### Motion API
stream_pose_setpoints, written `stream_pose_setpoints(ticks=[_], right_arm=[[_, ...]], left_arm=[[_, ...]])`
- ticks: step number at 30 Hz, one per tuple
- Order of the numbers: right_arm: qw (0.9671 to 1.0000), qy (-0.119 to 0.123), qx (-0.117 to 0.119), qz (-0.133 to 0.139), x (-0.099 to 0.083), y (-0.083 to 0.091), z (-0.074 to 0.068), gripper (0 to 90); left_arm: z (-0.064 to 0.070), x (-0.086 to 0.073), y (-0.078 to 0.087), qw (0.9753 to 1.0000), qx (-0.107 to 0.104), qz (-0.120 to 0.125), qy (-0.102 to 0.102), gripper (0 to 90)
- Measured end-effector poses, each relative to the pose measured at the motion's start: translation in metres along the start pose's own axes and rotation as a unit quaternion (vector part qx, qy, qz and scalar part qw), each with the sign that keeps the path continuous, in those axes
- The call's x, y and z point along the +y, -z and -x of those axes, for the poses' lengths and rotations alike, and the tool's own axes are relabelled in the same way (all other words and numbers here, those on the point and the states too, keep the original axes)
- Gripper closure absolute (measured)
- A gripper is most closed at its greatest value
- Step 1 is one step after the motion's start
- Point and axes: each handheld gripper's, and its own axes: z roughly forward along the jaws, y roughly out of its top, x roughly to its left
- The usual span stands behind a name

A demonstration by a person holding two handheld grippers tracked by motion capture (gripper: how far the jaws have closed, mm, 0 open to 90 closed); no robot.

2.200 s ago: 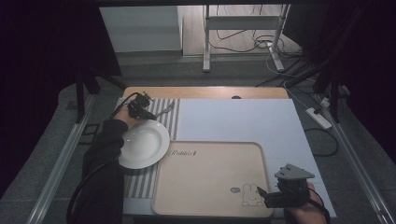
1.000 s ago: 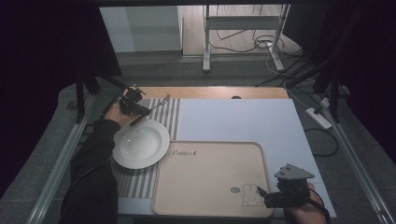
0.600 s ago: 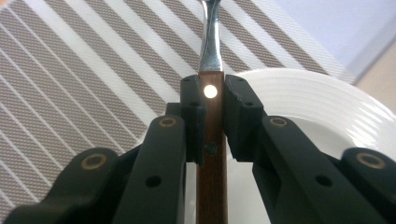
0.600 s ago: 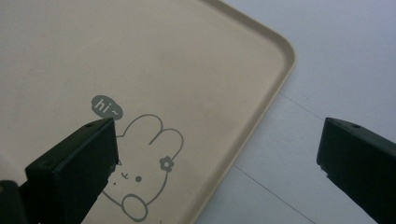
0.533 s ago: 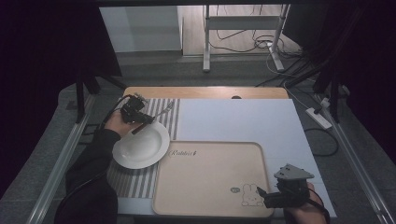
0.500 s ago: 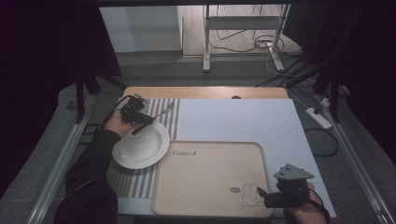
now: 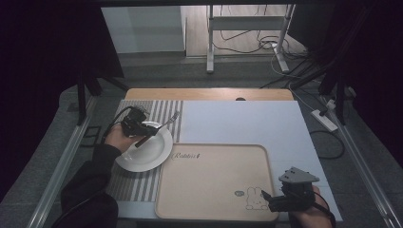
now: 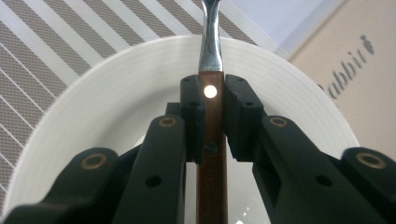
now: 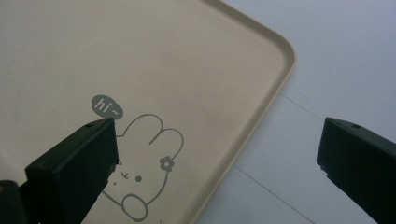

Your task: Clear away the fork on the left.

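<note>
high: left gripper (image 7: 135, 124) over white plate (image 7: 145, 150), fork (image 7: 167, 121) sticking out past plate's far rim; right gripper (image 7: 285, 194) at tray (image 7: 214, 183) near-right corner, hand cut off | left gripper view: fingers (image 8: 192, 109) pinching fork's wooden handle, tines cropped | right gripper view: fingers (image 9: 74, 163) spread wide, holding nothing, above tray corner by the rabbit print (image 9: 140, 175)

The fork (image 8: 211, 51) has a polished metal neck and a dark wooden handle with a bright rivet. The plate (image 8: 116, 93) looks smooth, glossy white. The placemat (image 8: 51, 51) is woven striped cloth. The tray (image 9: 187, 65) is matt beige, smooth. Both tongs look like matt black plastic.
</note>
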Motion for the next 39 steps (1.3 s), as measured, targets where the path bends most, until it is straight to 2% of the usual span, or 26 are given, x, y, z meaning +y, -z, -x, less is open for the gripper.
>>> stream_pose_setpoints(ticks=[11, 16, 23, 32, 39], right_arm=[[1.0000, 0.003, 0.001, 0.003, 0.000, 0.001, 0.000, 0.0], [1.0000, 0.005, 0.001, 0.003, 0.000, 0.001, 0.000, 0.0], [1.0000, 0.006, 0.001, 0.004, 0.000, 0.001, -0.001, 0.0], [0.9999, 0.009, 0.002, 0.006, -0.001, 0.002, -0.001, 0.0], [0.9999, 0.011, 0.002, 0.007, -0.001, 0.002, -0.001, 0.0]], left_arm=[[0.029, -0.020, 0.006, 1.0000, 0.000, -0.003, 0.008, 78.1], [0.043, -0.028, 0.008, 1.0000, 0.003, -0.006, 0.005, 78.0], [0.062, -0.033, 0.008, 0.9999, 0.000, -0.011, 0.003, 78.0], [0.081, -0.040, 0.008, 0.9998, -0.010, -0.007, 0.013, 78.0], [0.104, -0.043, 0.004, 0.9998, -0.015, -0.005, 0.012, 78.0]])
